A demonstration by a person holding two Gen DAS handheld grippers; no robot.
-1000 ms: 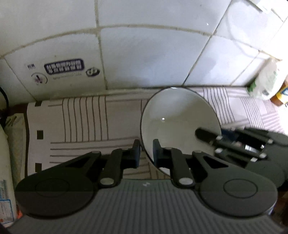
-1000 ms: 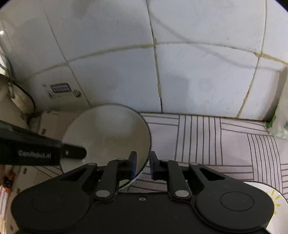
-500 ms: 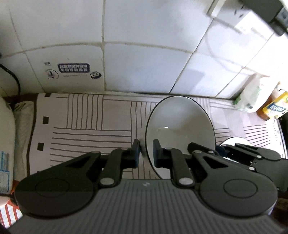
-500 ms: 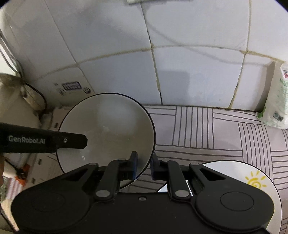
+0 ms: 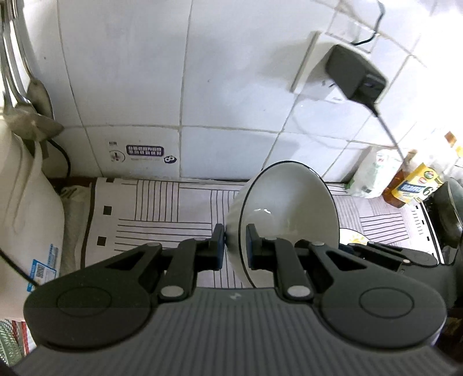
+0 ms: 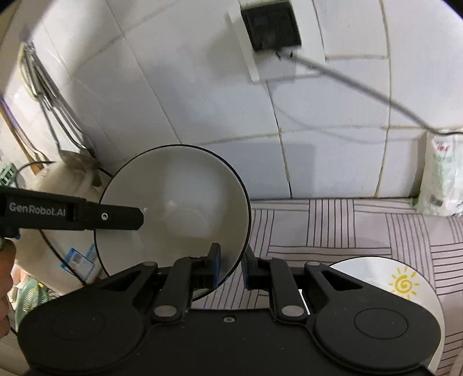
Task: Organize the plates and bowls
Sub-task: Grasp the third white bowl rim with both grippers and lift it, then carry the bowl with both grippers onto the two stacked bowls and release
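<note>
From the left wrist, the left gripper pinches the rim of a white bowl between its fingers, one pad on the outside wall, the other inside. The bowl is tipped on its side, its mouth turned to the right, and it is held up over the striped mat that covers the bench. Past the bowl on the right, part of the right gripper shows, with a sliver of a plate behind it. A white jug stands at the left edge, a bag and bottles at the far right. On the tiled wall sits a socket with a black adapter.

From the right wrist, the right gripper has its fingers on either side of the same bowl's black-edged rim at its lower right; whether the pads actually press it I cannot tell. The left gripper reaches in from the left, its finger lying across the bowl's inside. A white plate with a yellow sun lies on the mat at the lower right, partly behind the gripper. The bag leans at the wall, and the adapter is plugged in above.
</note>
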